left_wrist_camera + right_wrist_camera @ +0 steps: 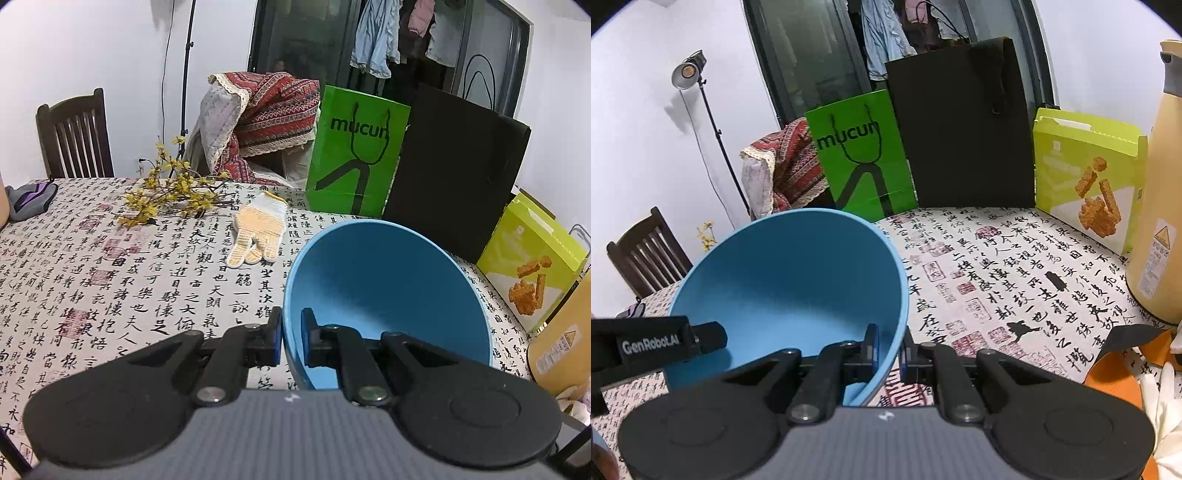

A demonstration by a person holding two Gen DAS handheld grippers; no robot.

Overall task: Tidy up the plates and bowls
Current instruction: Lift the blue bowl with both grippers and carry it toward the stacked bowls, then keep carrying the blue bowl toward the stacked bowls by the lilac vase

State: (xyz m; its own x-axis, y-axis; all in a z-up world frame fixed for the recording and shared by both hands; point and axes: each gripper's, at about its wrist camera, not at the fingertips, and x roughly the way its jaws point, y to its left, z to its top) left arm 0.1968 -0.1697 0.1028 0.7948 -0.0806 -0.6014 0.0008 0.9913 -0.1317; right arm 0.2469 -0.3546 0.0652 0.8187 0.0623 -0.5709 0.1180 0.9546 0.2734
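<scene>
A big blue bowl (388, 295) hangs tilted above the calligraphy-print tablecloth (110, 277), gripped from both sides. My left gripper (291, 338) is shut on its left rim, one pad outside the wall and one inside. In the right wrist view the same blue bowl (790, 284) fills the left half, and my right gripper (890, 349) is shut on its right rim. The left gripper's black body (646, 341) shows at the bowl's far side. No plates or other bowls are in view.
A work glove (258, 230) and yellow flower sprigs (170, 195) lie on the cloth. A green paper bag (860, 162), black bag (964, 125), snack box (1089, 173) and cream kettle (1160, 203) stand along the back and right. A dark chair (74, 136) is beyond the table.
</scene>
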